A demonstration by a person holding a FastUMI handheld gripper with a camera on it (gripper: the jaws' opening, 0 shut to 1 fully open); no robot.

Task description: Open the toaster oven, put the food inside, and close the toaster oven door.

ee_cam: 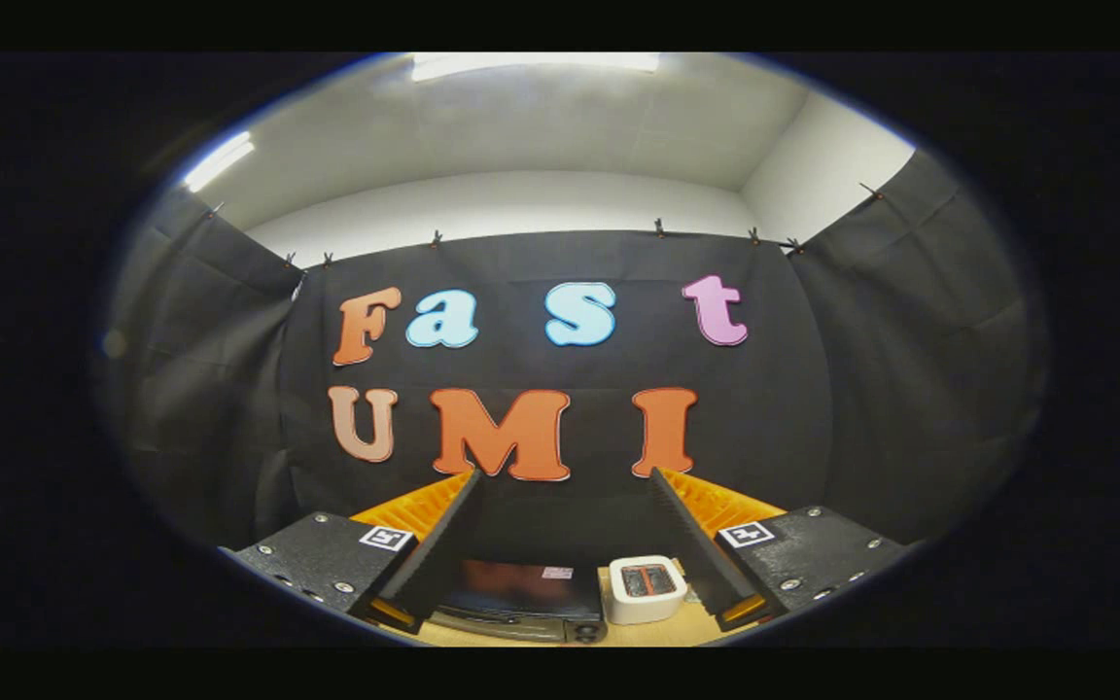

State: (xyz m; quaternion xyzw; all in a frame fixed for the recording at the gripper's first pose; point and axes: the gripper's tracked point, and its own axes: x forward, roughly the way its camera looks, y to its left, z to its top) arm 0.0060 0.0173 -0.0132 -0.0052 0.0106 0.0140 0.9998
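gripper (pixel 560 544): being held high, fingers spread wide, nothing between them
toaster oven (pixel 518 603): being seen low at bottom centre, between the fingers
white toaster (pixel 647 588): sitting just beside it on the wooden table (pixel 638 637)

— What sort of place is this?

— A staged recording booth, not a real kitchen: black cloth (pixel 560 292) is clipped up as walls on three sides, with plain white room walls and a ceiling light panel (pixel 536 63) above.

— And the household touch?

— A toaster oven (pixel 521 598) and a small white toaster (pixel 647 588) sit side by side on a light wooden tabletop (pixel 638 634), seen between the spread fingers of the gripper (pixel 565 506).
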